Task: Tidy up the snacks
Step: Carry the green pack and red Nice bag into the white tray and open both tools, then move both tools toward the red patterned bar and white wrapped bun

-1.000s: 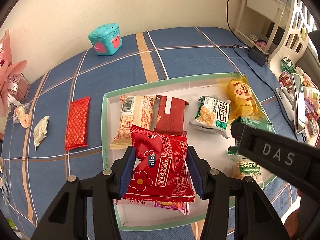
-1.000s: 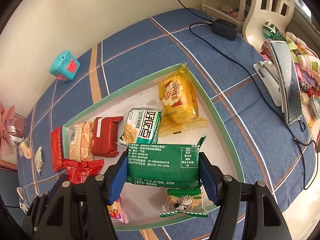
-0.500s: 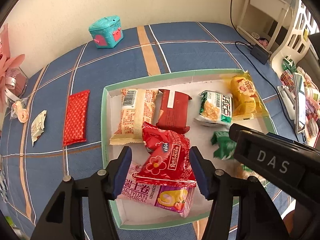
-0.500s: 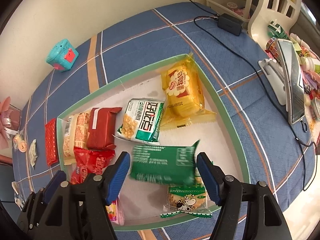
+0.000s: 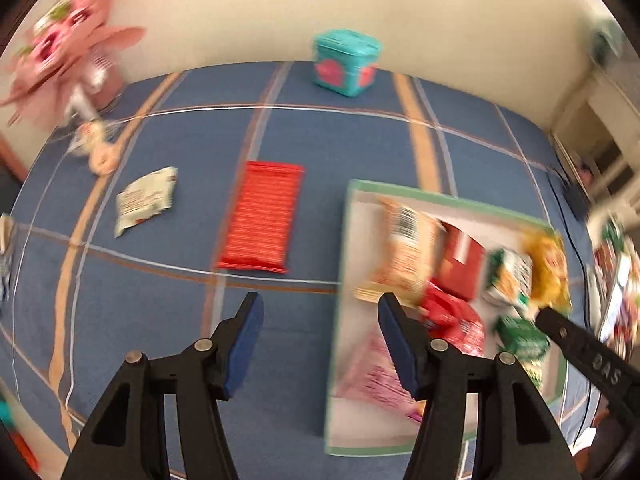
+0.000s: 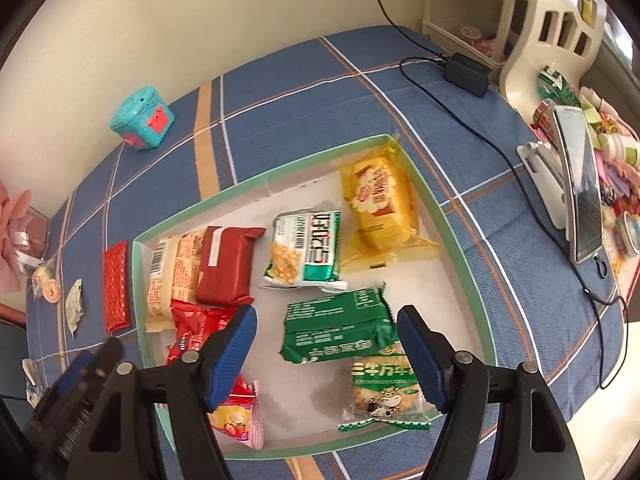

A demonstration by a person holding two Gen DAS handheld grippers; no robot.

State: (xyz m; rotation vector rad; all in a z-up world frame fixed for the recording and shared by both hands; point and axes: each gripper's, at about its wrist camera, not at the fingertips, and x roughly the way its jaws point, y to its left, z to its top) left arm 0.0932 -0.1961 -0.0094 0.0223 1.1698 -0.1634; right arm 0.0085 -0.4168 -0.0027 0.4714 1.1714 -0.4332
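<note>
A green-rimmed white tray [image 6: 280,168] on the blue checked cloth holds several snack packets. My right gripper [image 6: 326,316] hovers over its near part with its jaws opening. The dark green packet [image 6: 336,324] lies flat on the tray floor between them, free of the pads. My left gripper [image 5: 319,304] is open and empty over bare cloth, just left of the tray rim [image 5: 333,360]. The red "nice" packet [image 5: 452,320] lies in the tray on a pink roll packet [image 5: 372,372]. A flat red packet [image 5: 260,216] and a small white packet [image 5: 146,198] lie on the cloth outside the tray.
A teal box [image 5: 346,62] stands at the back near the wall. Pink flowers [image 5: 60,48] and wrapped candy [image 5: 100,152] sit at the far left. On the right are a charger with its cable [image 6: 466,74], a phone on a stand [image 6: 580,184] and a white rack.
Both grippers let go: the red packet and the green packet now lie in the tray. My left gripper swung left off the tray over the cloth. The right jaws spread wider.
</note>
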